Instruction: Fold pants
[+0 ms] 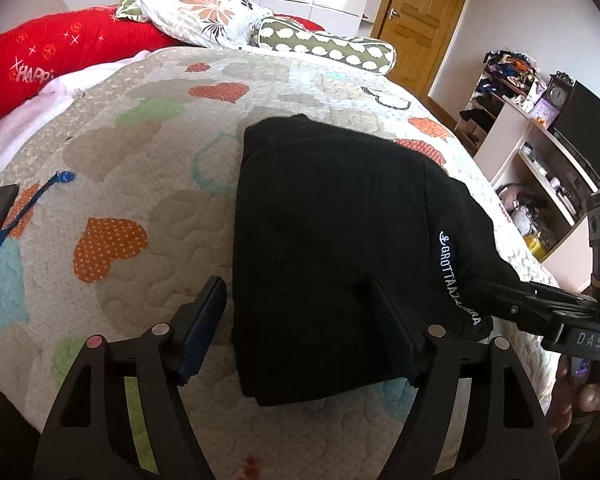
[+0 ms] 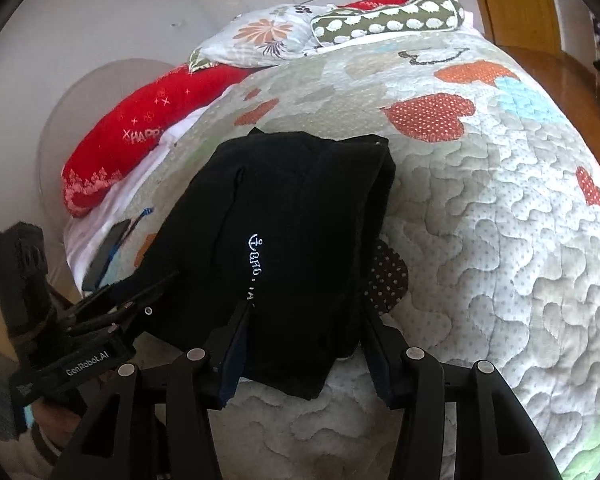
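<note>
On the quilt [image 1: 112, 184] lie folded black pants [image 1: 332, 216]; left gripper [image 1: 300, 332] and right gripper [image 2: 304, 344] both gape wide, gripping nothing; best press edges flat, evenly.

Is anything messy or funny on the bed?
The black pants lie folded in a fairly neat bundle on the quilt. One oddity: a blue strap with some dark thing lies loose near the quilt's edge, beside the pants.
</note>
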A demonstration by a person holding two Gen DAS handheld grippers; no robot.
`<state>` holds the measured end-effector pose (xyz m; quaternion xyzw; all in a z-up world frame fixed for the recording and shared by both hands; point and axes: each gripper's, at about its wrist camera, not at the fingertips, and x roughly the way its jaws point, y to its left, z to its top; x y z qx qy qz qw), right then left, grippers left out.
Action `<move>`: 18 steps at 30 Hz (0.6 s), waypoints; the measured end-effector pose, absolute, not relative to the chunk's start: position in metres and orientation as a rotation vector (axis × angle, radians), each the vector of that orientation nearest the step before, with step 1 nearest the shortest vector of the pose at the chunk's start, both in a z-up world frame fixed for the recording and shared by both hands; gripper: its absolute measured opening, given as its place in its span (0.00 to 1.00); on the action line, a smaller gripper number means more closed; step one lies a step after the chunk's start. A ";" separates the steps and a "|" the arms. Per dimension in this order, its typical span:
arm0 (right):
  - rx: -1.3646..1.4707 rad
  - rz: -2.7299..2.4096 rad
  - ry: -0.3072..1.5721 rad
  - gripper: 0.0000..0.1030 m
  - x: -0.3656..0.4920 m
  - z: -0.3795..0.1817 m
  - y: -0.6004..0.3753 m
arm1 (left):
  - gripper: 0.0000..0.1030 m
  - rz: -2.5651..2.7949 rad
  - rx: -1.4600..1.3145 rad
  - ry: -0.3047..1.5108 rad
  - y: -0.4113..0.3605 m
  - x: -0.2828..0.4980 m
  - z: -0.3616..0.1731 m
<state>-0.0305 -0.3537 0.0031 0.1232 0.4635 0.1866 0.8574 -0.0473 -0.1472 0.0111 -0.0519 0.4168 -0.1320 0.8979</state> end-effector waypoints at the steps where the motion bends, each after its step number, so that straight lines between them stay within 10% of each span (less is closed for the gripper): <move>1: 0.261 0.393 0.969 0.52 -0.031 0.006 -0.355 | 0.72 -0.272 -0.104 0.855 -0.146 -0.048 0.014; 18: 0.460 0.475 0.940 0.72 0.000 -0.010 -0.378 | 0.79 -0.373 -0.302 0.951 -0.109 -0.005 0.011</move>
